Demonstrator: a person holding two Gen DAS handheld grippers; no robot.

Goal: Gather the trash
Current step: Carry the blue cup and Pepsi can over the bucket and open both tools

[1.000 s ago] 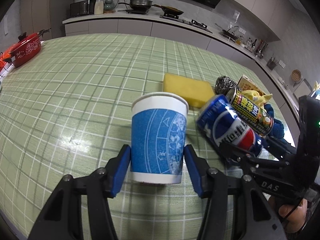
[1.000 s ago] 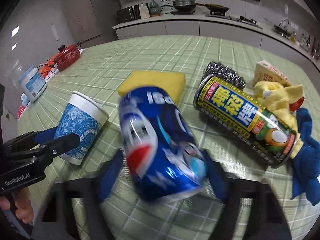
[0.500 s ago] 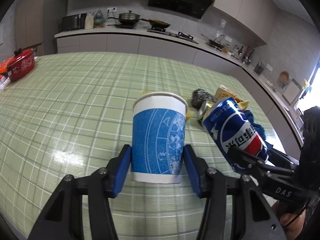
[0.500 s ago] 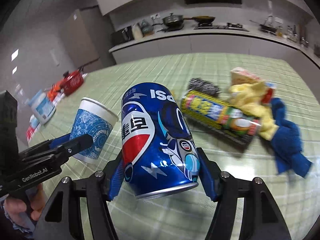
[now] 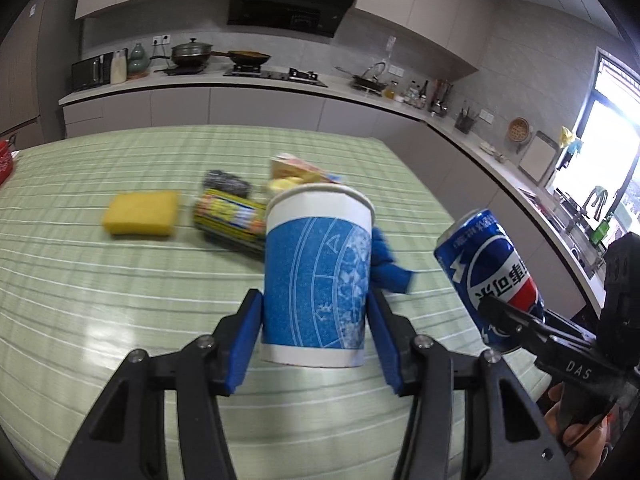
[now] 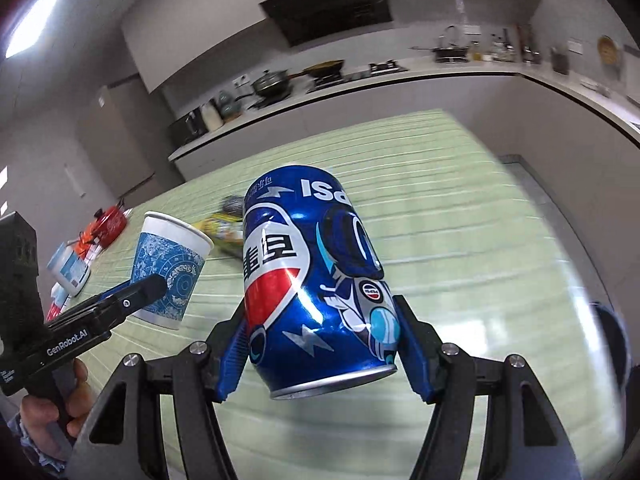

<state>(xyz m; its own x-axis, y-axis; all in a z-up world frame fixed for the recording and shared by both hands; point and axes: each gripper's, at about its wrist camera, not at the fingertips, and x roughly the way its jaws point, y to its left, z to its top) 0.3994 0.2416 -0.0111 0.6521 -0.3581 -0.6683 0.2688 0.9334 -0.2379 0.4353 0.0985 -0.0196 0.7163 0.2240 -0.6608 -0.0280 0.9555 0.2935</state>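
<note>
My left gripper [image 5: 315, 322] is shut on a blue and white paper cup [image 5: 316, 276], held upright above the green checked table [image 5: 100, 288]. My right gripper [image 6: 320, 344] is shut on a blue Pepsi can [image 6: 316, 276], tilted and lifted off the table. The can [image 5: 490, 270] also shows at the right of the left wrist view, and the cup [image 6: 170, 268] at the left of the right wrist view. On the table behind lie a yellow-green can [image 5: 230, 216] on its side, a steel scourer [image 5: 226, 180], a yellow sponge [image 5: 140, 212] and a blue cloth [image 5: 386, 266].
A carton and a yellow cloth [image 5: 296, 174] lie behind the cup. A red pot [image 6: 110, 220] and a white tub [image 6: 70, 268] stand at the table's far left. Kitchen counters [image 5: 240, 84] with a stove and pans run along the back and right walls.
Both grippers have risen and swung right with the cup and the can. The things left on the table now lie further left and further away.
</note>
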